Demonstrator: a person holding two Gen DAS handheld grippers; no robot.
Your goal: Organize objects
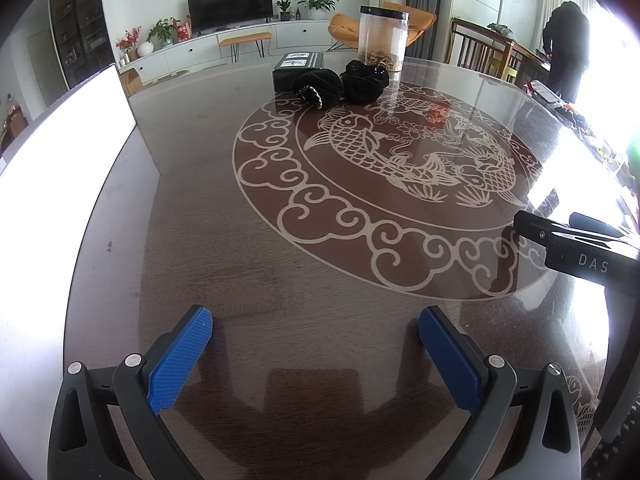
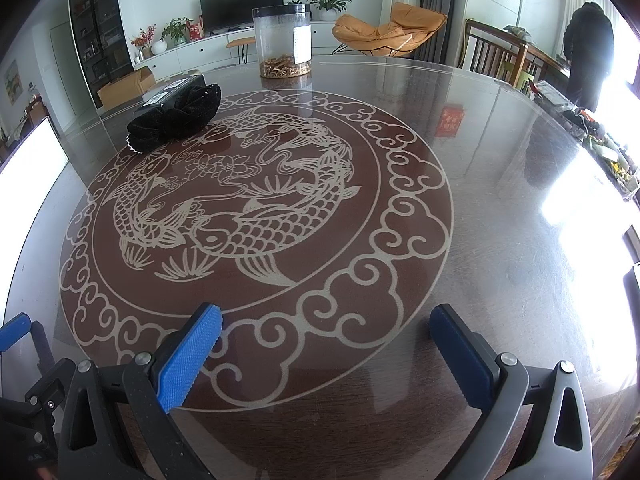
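**Both grippers empty, stuff still way over on the far side of the table**

Left wrist view first: my left gripper [image 1: 316,354] is spread wide with nothing between the blue pads [image 1: 180,360], hovering low over the near edge of the glass-topped table [image 1: 208,208]. The things I'm sorting sit well apart from it, straight ahead past the fish medallion [image 1: 384,192] — two black fabric bundles [image 1: 340,86] touching each other, a dark box [image 1: 296,70] just behind them on the left, and a clear jar [image 1: 383,38] with a black lid behind them on the right. The jar has some brownish bits at the bottom; can't tell what they are. My other tool pokes in from the right edge.

Right wrist view: my right gripper [image 2: 326,360] is also gaping, pads [image 2: 188,356] bare, sitting over the medallion's [image 2: 256,216] near rim. From here the black bundles [image 2: 176,120] are far off to the upper left, resting against the dark box [image 2: 172,94]. The jar [image 2: 283,42] stands upright at the far edge, apart from them — nearly dead ahead. A bit of my left gripper [image 2: 16,334] shows at the lower left corner.
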